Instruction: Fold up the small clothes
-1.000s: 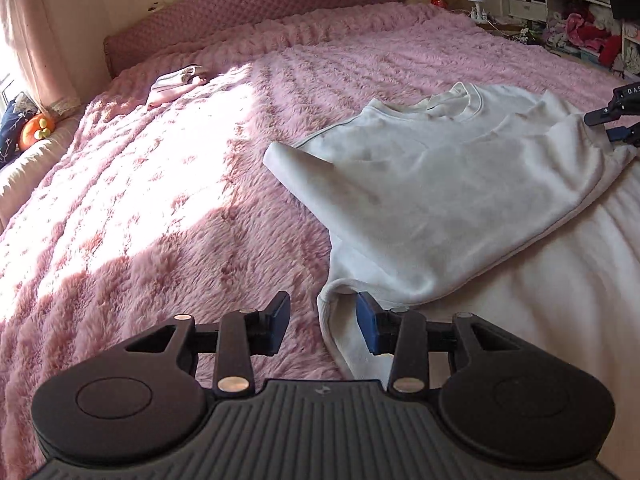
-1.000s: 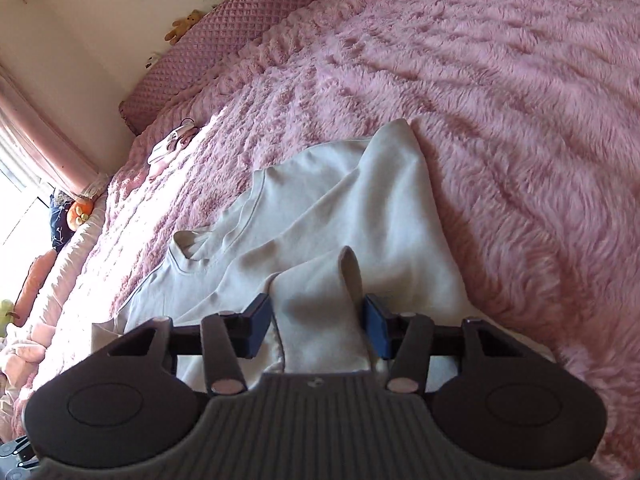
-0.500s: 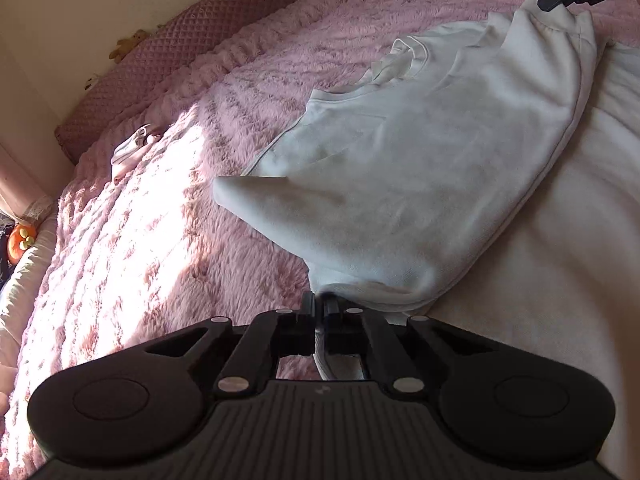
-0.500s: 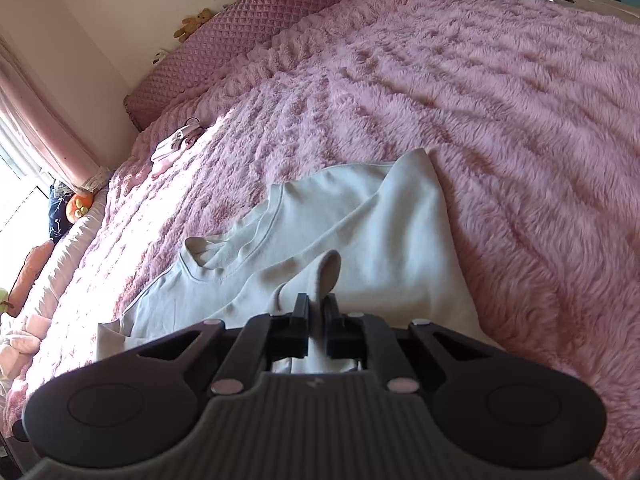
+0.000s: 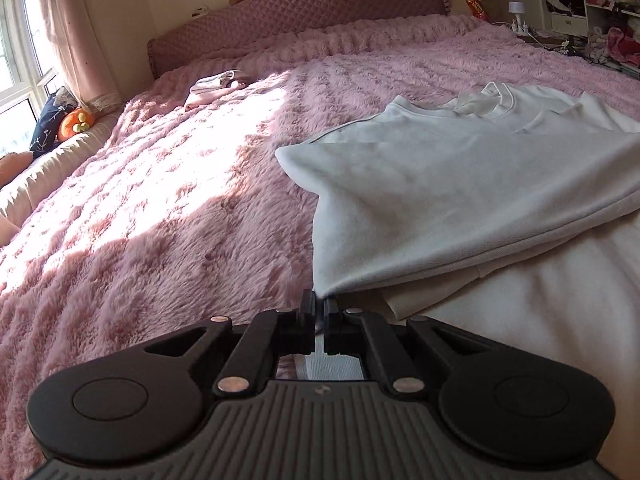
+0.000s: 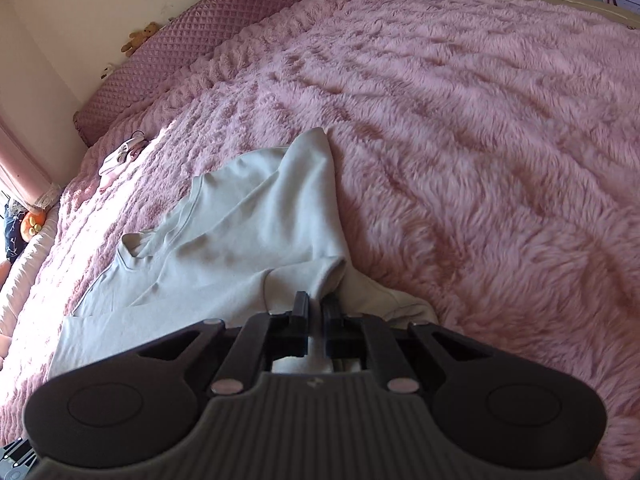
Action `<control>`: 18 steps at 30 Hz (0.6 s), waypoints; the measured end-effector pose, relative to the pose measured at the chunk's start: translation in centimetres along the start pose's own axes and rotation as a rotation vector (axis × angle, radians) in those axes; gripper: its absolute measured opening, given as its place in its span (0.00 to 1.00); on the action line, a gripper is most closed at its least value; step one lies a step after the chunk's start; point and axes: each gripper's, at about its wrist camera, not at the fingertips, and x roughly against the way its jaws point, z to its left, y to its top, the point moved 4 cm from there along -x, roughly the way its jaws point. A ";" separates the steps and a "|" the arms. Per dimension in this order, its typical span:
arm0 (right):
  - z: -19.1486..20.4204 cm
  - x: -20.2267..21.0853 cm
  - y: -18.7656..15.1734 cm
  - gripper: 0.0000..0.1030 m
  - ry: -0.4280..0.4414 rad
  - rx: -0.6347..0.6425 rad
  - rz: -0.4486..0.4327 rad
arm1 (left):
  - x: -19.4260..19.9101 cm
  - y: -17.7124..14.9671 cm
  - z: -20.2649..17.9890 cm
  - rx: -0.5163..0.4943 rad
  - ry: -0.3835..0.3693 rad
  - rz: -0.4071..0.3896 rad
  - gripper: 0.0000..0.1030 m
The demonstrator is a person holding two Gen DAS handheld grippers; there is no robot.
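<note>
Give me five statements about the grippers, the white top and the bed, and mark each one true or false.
1. The left gripper is shut on the top. True.
2. The right gripper hangs open above the blanket. False: its jaws are shut on a fold of the top.
3. The top lies on a pink furry blanket. True.
4. A small folded garment rests near the headboard. True.
5. The top is dark blue. False: it is white.
</note>
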 end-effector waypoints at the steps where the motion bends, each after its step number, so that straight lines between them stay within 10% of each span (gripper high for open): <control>1: 0.1 0.2 0.0 0.01 0.004 -0.004 -0.006 | 0.1 0.1 -0.2 -0.028 0.009 -0.010 0.03; 7: 0.7 0.2 0.6 0.02 0.015 -0.006 0.008 | -1.1 0.9 -1.5 -0.225 0.076 -0.047 0.25; 11: 1.0 0.4 0.7 0.02 0.011 0.009 0.005 | -2.1 1.6 -1.6 -0.214 0.027 -0.029 0.04; 18: 2.5 2.7 1.4 0.01 0.023 0.038 -0.067 | 0.0 1.4 -0.9 -0.094 0.150 -0.061 0.04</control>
